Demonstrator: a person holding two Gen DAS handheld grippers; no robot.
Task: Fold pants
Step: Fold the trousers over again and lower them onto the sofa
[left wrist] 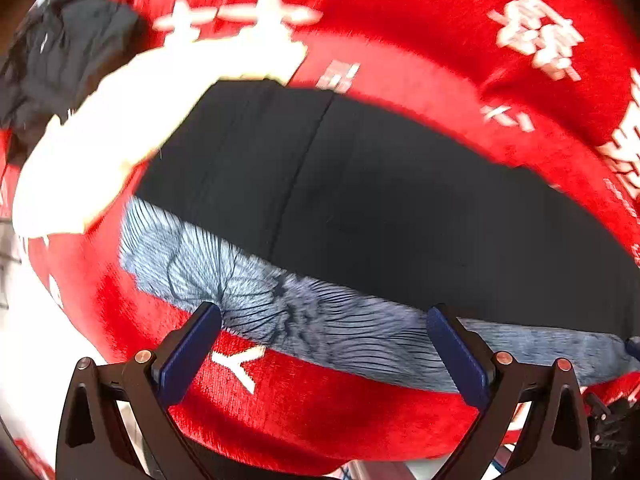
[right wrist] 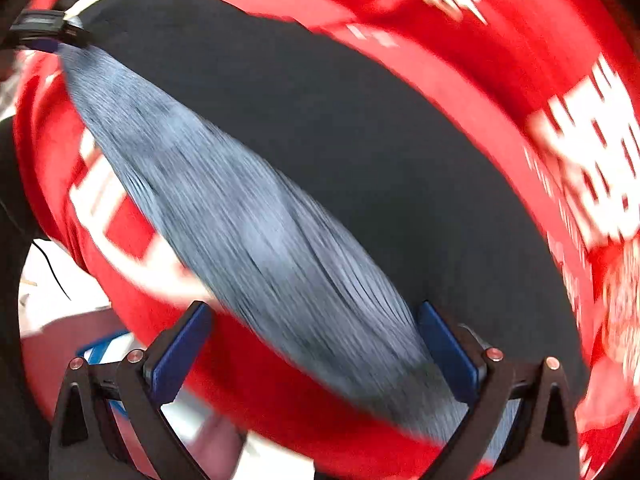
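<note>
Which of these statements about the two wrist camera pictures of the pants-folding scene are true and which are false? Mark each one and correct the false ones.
1. The black pants lie on a red cloth with white characters. True.
2. The left gripper is clamped shut on the pants. False: its blue-padded fingers stand wide apart and grip nothing.
3. The pants have a grey-blue gathered waistband along the edge nearest the camera. True.
4. The right gripper holds a folded white towel. False: its jaws are open and empty above the waistband.
5. A second dark garment lies bunched at the upper left of the left wrist view. True.
</note>
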